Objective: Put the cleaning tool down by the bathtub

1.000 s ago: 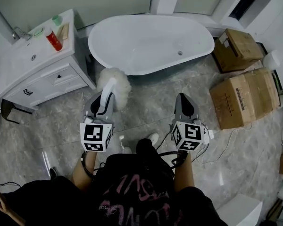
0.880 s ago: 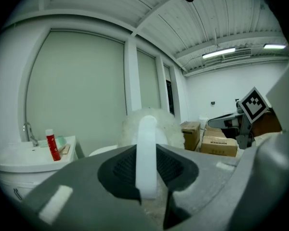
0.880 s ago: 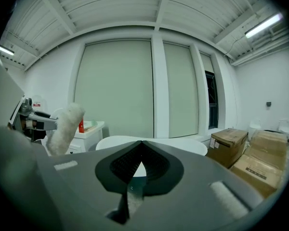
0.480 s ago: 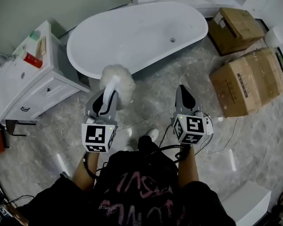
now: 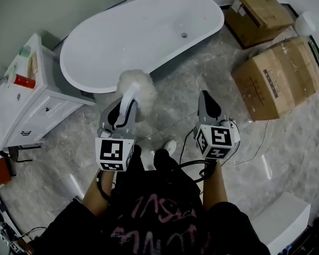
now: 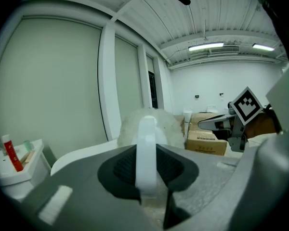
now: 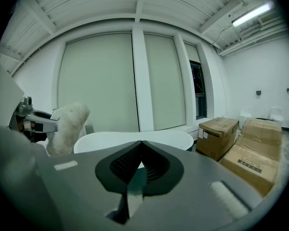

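Observation:
The cleaning tool is a fluffy white duster (image 5: 136,88) on a white handle (image 5: 128,101). My left gripper (image 5: 122,112) is shut on that handle and holds the tool in the air, its head pointing at the white bathtub (image 5: 143,33). In the left gripper view the handle (image 6: 146,153) runs up between the jaws to the fluffy head (image 6: 156,124). My right gripper (image 5: 208,105) is shut with nothing in it, level with the left one. From the right gripper view the duster (image 7: 67,126) shows at the left, in front of the bathtub (image 7: 135,141).
A white vanity cabinet (image 5: 26,110) with a red tube and small items stands left of the tub. Cardboard boxes (image 5: 279,76) sit on the marble floor at the right, another box (image 5: 255,12) behind them. A white cable (image 5: 252,155) trails across the floor by my right side.
The view has swung so the bathtub and vanity sit further left and the boxes closer. Both grippers keep their pose, the left one still holding the duster.

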Motion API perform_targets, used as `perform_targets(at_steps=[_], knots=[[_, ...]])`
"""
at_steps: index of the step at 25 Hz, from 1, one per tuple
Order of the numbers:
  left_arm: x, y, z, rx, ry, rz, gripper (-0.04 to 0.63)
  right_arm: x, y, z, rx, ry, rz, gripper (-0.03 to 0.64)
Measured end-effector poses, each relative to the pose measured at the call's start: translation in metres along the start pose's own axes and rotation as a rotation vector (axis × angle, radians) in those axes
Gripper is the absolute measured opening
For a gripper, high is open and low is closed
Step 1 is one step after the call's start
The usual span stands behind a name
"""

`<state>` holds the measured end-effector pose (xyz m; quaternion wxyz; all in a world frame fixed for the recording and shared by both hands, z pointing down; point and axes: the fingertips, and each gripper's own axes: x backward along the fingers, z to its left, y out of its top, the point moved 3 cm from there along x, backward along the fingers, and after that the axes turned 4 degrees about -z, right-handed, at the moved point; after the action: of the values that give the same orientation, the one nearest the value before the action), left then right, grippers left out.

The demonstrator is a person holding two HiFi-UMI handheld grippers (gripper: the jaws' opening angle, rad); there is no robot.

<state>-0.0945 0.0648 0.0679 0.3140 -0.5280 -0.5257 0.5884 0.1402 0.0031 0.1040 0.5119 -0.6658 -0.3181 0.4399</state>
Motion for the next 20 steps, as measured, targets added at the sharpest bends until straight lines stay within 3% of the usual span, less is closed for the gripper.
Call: perform_targets(at_steps=[20], knots=[[-0.044, -0.107, -0.018, 0.085, -0.144, 0.193, 0.089, -0.015, -0.08, 0.007, -0.038, -0.073, 0.138, 0.026]])
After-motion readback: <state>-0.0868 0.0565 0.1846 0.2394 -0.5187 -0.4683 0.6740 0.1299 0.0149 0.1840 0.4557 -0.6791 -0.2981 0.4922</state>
